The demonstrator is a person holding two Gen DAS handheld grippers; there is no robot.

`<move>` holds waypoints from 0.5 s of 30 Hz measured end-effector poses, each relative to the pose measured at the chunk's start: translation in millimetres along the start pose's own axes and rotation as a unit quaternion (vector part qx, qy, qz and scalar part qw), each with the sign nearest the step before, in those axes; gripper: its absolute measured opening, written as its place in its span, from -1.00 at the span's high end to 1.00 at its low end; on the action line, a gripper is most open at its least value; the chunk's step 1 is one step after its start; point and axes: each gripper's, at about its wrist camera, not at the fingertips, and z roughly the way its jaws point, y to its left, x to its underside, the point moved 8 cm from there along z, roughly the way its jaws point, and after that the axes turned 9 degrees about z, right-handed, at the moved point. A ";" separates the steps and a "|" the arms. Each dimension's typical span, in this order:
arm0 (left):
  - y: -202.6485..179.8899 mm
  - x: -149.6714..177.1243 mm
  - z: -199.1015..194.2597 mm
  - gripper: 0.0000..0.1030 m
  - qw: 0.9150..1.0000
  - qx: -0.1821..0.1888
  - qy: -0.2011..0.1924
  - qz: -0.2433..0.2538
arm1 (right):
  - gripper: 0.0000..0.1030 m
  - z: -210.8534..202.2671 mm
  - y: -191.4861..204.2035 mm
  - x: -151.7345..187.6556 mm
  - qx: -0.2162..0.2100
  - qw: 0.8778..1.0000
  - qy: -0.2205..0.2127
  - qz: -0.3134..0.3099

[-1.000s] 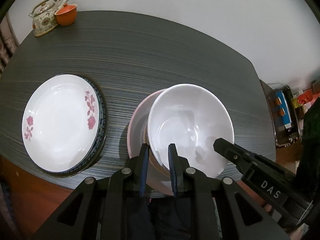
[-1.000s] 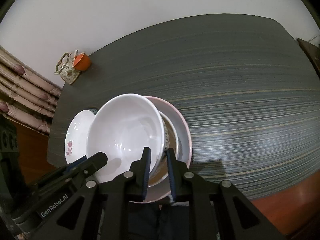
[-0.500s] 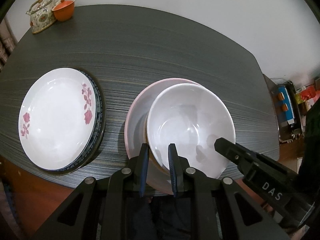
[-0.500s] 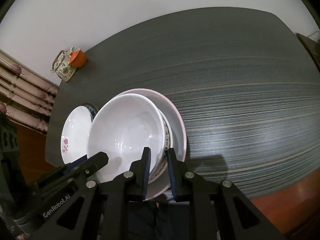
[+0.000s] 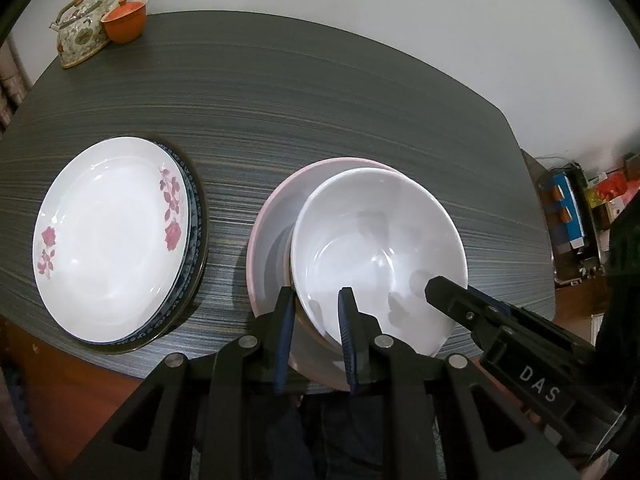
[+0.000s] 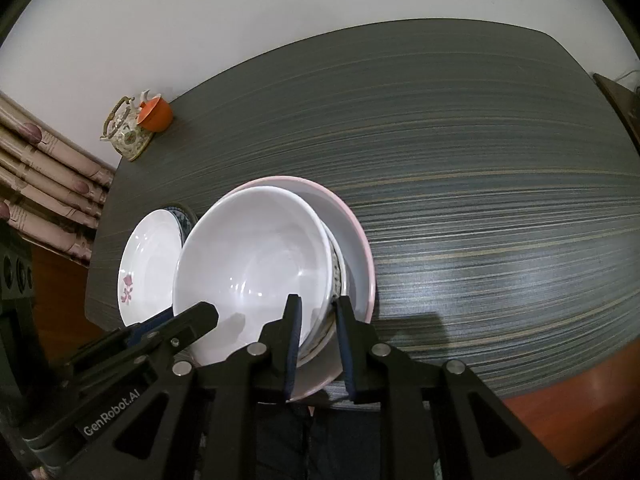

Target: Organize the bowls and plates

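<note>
A white bowl point(image 5: 376, 252) tops a nested stack of bowls, held over a pink-rimmed plate point(image 5: 272, 236) at the table's near edge. My left gripper point(image 5: 316, 304) is shut on the stack's near left rim. My right gripper point(image 6: 316, 312) is shut on its near right rim, and also shows in the left wrist view point(image 5: 448, 292). The white bowl point(image 6: 256, 268) and pink plate point(image 6: 356, 248) fill the right wrist view, with a patterned bowl point(image 6: 338, 276) under the white one. A rose-patterned white plate point(image 5: 112, 236) lies on a blue-rimmed plate point(image 5: 196, 216) to the left.
A floral teapot point(image 5: 80, 28) and an orange cup point(image 5: 124, 24) stand at the far left corner of the dark striped table point(image 5: 320, 100). Curtains point(image 6: 44, 176) hang at the left. A cluttered shelf point(image 5: 580, 208) stands beyond the table's right edge.
Both grippers have risen slightly with the bowl stack; more of the pink plate shows beyond the white bowl. The grips have not changed.
</note>
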 end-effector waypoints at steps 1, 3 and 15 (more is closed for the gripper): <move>0.5 0.0 -0.1 0.64 1.000 0.003 -0.001 -0.003 | 0.62 0.0 -0.3 0.0 -0.001 1.000 0.000 0.001; 1.5 0.5 -1.2 0.58 1.000 0.008 -0.004 -0.005 | 0.62 0.4 -0.8 -0.8 -0.002 1.000 0.002 0.003; 2.0 -4.6 -19.8 0.36 0.999 0.033 -0.034 0.004 | 0.50 -9.5 -3.3 -1.9 -0.008 1.000 0.000 0.001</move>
